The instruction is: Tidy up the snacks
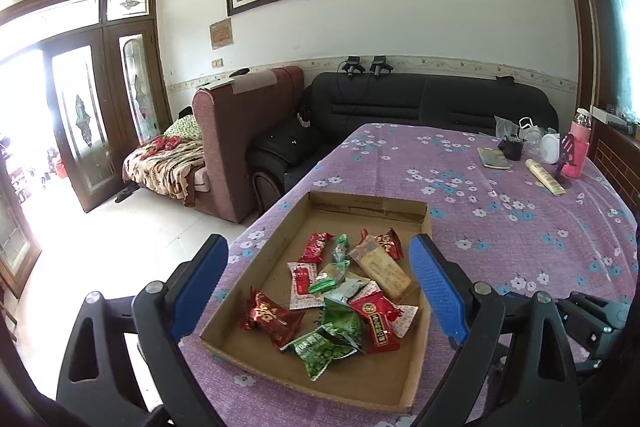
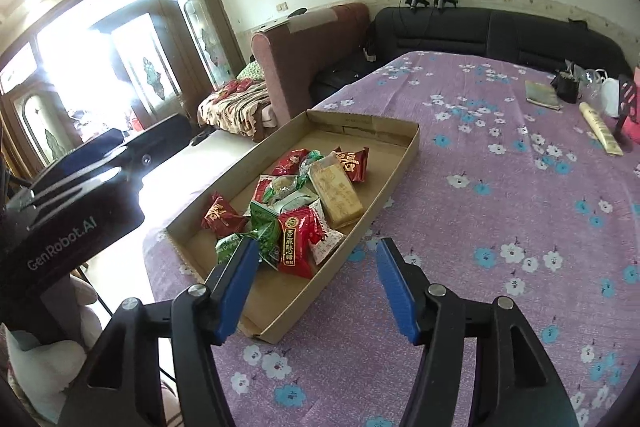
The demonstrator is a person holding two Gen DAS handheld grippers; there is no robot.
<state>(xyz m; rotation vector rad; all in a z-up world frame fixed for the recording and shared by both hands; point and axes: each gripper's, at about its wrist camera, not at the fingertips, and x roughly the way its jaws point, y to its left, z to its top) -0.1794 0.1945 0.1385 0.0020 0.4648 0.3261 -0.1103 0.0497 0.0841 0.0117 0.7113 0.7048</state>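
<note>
Purple floral tablecloth [image 1: 500,211] over table, black sofa [image 1: 400,103] behind. Shallow cardboard tray [image 1: 256,267] near table's edge, long axis running away from cameras. Heaped inside: red and green snack packets [image 1: 340,307] plus tan wafer bar [image 1: 384,267] lying diagonally. Left gripper [image 1: 320,291] spread wide, holding nothing, above tray. Right gripper [image 2: 316,291] spread wide, holding nothing, at tray's near corner.

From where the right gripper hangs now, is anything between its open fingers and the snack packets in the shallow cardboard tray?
Only the tray's own low near wall. The right gripper, jaws open, hangs above the near end of the shallow cardboard tray, and the red snack packet lies just ahead, uncovered. The left gripper hovers open over the same tray, possibly crowding it.
</note>
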